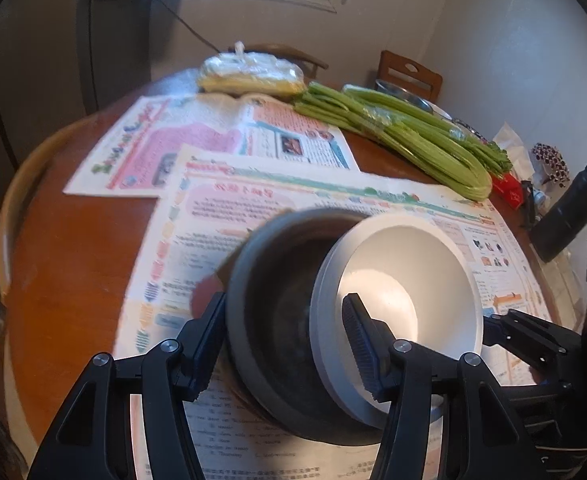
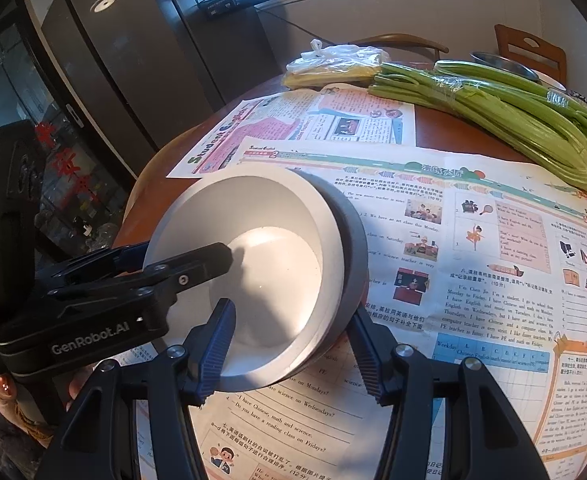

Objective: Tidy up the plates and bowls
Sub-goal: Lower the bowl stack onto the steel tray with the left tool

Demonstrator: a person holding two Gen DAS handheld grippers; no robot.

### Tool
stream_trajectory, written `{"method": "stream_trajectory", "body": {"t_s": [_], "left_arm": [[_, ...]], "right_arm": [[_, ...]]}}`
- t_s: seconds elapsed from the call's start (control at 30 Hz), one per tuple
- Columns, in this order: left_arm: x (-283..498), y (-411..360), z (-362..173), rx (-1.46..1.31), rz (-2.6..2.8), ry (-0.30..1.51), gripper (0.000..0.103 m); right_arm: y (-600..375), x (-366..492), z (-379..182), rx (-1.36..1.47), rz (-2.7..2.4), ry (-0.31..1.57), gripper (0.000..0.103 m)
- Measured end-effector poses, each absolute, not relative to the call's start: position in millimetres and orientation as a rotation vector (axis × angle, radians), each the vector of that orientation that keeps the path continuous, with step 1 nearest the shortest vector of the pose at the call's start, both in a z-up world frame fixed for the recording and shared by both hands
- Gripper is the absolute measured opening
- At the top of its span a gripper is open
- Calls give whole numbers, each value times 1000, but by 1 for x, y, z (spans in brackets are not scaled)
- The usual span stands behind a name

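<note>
Left gripper [image 1: 285, 344] part open, pads astride the grey bowl [image 1: 269, 320] wall plus the white bowl [image 1: 405, 280] rim, clamped on both. Right gripper [image 2: 289, 350] likewise clamped across both bowls' walls. White bowl [image 2: 253, 276] sits tilted inside grey bowl [image 2: 353, 248], both over the newspaper [image 2: 473, 280], celery [image 2: 513, 120] well beyond.

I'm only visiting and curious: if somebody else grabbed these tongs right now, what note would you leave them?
Right tongs: one finger inside the white bowl, the other outside the gray bowl, clamping both walls.
Left tongs: straddling the same bowls' rims; I cannot tell whether they grip.
Bowls: white nested in gray, tilted over the newspaper.
Done: the two bowls are stacked.
Left: probably set the stack down level, then release.
</note>
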State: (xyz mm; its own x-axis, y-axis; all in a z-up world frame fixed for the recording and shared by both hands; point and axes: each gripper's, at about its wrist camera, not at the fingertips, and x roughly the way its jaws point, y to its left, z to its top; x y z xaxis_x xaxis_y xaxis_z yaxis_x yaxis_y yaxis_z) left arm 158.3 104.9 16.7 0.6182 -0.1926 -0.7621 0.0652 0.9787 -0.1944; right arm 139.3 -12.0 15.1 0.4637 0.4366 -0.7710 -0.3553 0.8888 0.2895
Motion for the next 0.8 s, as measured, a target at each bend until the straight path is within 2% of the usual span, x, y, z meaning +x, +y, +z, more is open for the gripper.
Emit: {"method": "stream_trajectory", "body": {"t_s": [0.47, 0.8], "left_arm": [[147, 103, 32, -116, -106, 839, 60], [127, 99, 41, -99, -42, 789, 60]], "right_arm": [[-16, 136, 23, 76, 458, 937, 57], [-22, 119, 44, 44, 423, 834, 57]]}}
